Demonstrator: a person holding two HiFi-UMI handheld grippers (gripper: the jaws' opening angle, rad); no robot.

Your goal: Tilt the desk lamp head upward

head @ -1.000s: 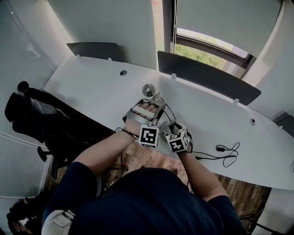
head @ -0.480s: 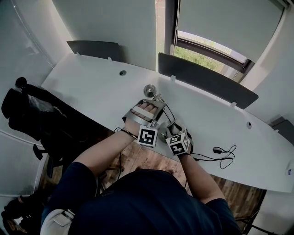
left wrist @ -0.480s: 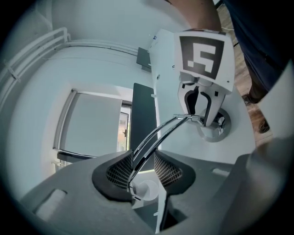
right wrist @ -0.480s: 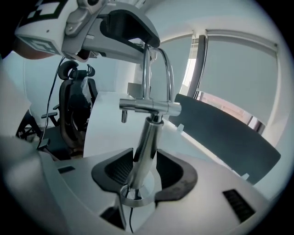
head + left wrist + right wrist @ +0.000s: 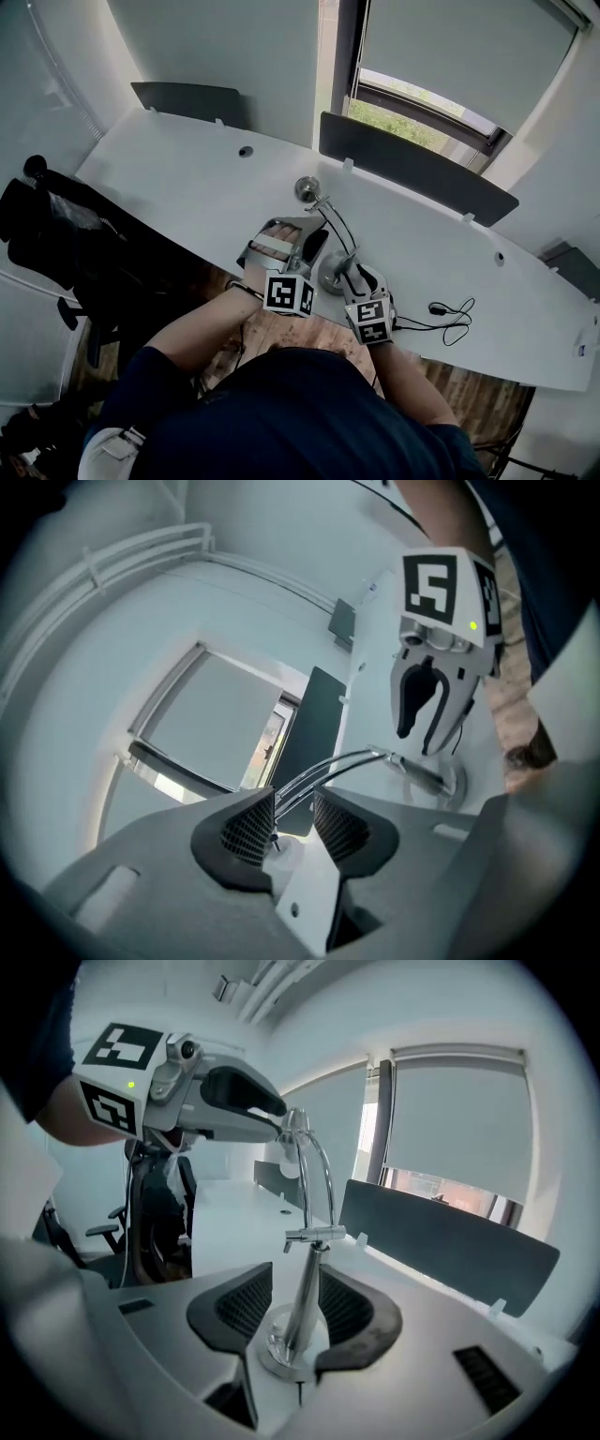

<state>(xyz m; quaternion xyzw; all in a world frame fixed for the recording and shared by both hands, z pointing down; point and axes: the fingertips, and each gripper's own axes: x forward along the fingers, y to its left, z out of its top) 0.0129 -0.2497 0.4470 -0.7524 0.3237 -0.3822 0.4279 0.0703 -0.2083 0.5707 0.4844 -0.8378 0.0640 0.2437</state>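
Note:
A chrome desk lamp stands on the white desk [image 5: 178, 183], with its round base [image 5: 330, 275] near the front edge and its small head [image 5: 305, 188] farther back. My left gripper [image 5: 293, 817] is open at the top of the arch of the lamp's two thin rods [image 5: 328, 771]. The rods run between its jaws beside one pad, with a gap to the other. My right gripper [image 5: 298, 1312] is open, its jaws having just widened. The upright post [image 5: 307, 1288] stands between its pads without touching them, above the base [image 5: 286, 1352].
Two dark divider panels [image 5: 417, 159] [image 5: 192, 98] stand along the desk's far edge, with a window behind. A black cable [image 5: 450, 314] lies coiled on the desk to the right. An office chair with dark clothing [image 5: 56, 225] is at the left.
Both grippers have risen and drawn back toward me, uncovering the lamp's base. The right jaws have widened off the post. The lamp head has stayed about where it was.

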